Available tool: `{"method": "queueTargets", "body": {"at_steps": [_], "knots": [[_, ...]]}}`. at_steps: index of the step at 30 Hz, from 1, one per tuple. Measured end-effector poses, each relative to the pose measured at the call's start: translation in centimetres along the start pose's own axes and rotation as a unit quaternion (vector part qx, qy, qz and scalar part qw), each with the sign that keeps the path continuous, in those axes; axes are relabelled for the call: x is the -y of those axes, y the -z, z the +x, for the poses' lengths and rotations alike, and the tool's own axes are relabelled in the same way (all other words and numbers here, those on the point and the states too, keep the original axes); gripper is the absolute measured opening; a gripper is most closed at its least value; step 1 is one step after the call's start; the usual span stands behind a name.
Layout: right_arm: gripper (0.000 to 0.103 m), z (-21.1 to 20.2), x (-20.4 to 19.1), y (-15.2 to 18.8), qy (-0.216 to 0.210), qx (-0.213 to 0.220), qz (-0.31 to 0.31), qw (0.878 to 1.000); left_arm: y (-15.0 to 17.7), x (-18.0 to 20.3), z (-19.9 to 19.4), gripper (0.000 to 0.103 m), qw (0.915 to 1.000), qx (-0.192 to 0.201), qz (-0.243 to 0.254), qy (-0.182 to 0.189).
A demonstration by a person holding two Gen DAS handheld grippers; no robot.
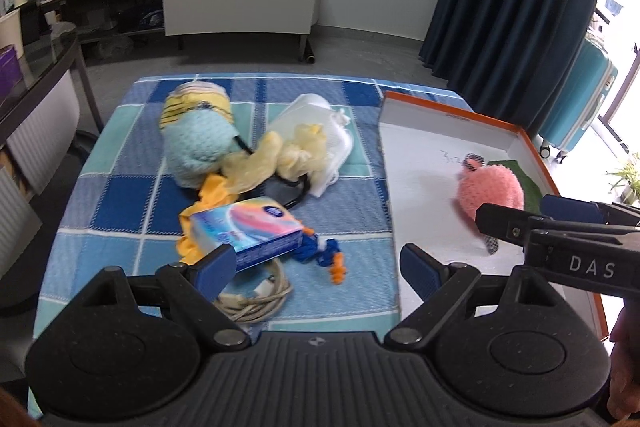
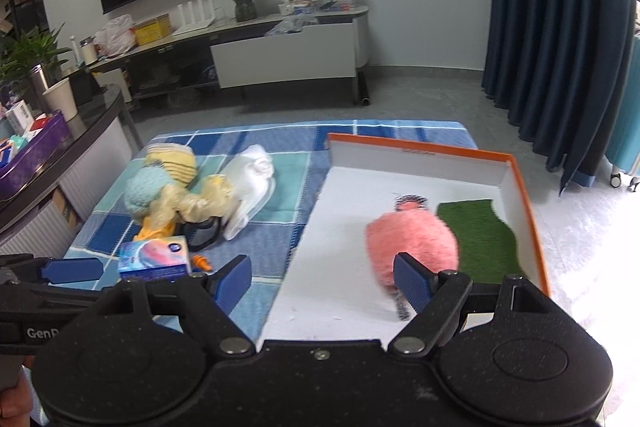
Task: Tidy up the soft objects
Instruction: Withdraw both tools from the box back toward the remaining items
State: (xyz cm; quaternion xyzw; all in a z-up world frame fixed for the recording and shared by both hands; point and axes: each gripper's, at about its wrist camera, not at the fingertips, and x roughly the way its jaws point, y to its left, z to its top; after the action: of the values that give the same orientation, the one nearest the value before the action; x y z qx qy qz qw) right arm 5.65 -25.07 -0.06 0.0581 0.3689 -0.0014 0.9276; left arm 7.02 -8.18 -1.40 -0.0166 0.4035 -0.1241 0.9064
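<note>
White letters "DAS" are read on the black right claw (image 1: 516,223) at the right edge of the left wrist view; "GenR", cut off, is seen on the left claw (image 2: 148,273) at lower left of the right wrist view. Both claws are spread wide, nothing pinched. A fluffy pink plush toy (image 2: 412,247) lies in the orange-rimmed white cardboard tray (image 2: 520,195) beside a green turf patch (image 2: 478,235). A glossy blue tissue pack (image 1: 248,231) lies on the blue checked cloth (image 1: 352,291) covering the table, lower centre.
</note>
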Motion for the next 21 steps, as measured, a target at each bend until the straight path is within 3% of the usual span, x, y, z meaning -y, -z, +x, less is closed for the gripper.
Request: {"method": "queueTargets", "body": {"at_steps": [21], "knots": [[0.092,2.5,-5.9,0.4,-0.051,-0.029,-0.041,0.997,1.6,-5.8,-1.3,0.092,0.9986,-0.001,-0.042,-0.032]]}}
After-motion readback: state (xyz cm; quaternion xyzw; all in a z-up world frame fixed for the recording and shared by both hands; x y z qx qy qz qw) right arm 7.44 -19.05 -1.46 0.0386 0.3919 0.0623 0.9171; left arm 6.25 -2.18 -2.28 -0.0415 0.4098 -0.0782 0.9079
